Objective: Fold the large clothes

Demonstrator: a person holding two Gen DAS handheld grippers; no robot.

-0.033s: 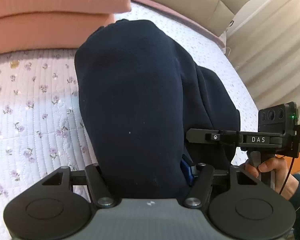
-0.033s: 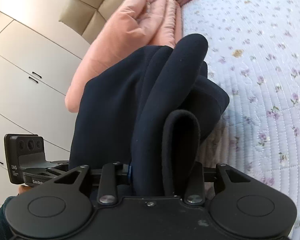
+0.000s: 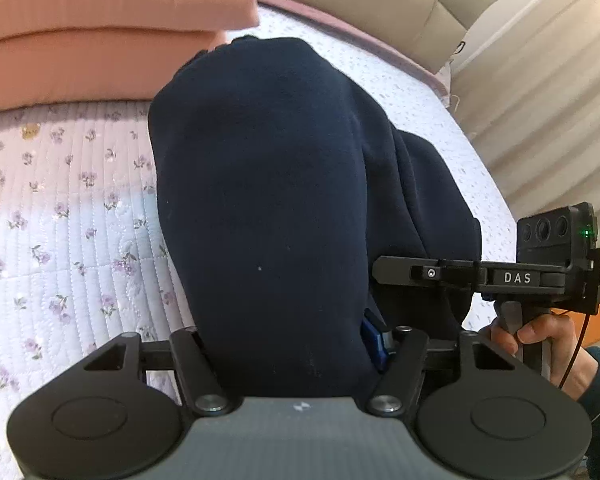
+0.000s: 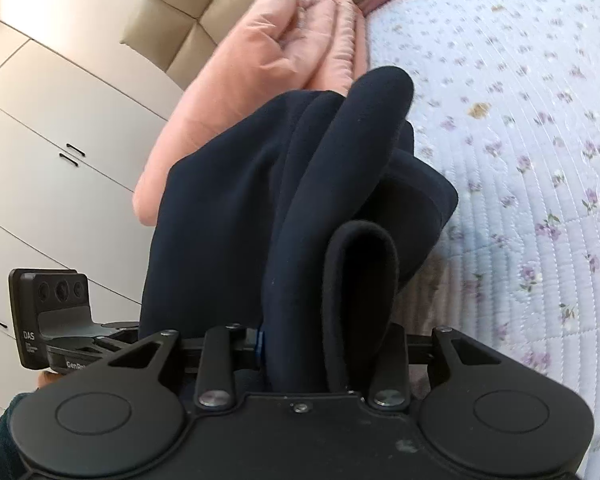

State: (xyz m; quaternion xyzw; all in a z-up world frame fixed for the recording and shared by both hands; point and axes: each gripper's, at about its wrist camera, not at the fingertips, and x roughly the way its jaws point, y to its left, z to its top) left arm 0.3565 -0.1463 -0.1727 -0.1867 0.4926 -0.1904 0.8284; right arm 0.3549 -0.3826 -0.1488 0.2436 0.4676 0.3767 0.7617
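The dark navy garment [image 3: 276, 200] runs straight out from both sets of tongs, its long axis along their fingers toward the folded peach quilt [image 3: 100, 32] at the head of the bed; it is bunched and raised off the floral bedspread [image 3: 60, 240], so neither hand is nearer: both already have it; the left gripper [image 3: 292, 356] pinches a thick, smooth-faced wad that fills the gap between its jaws, and the right gripper [image 4: 300, 356] pinches several layers, among them a rolled loop of hem standing up between its fingers; the two tools sit side by side, each seeing the other's camera block at the frame edge; I judge the coming move turns on keeping them parallel so the cloth lays down evenly; the fabric looks heavy, fleecy, matte, creased into long soft ridges
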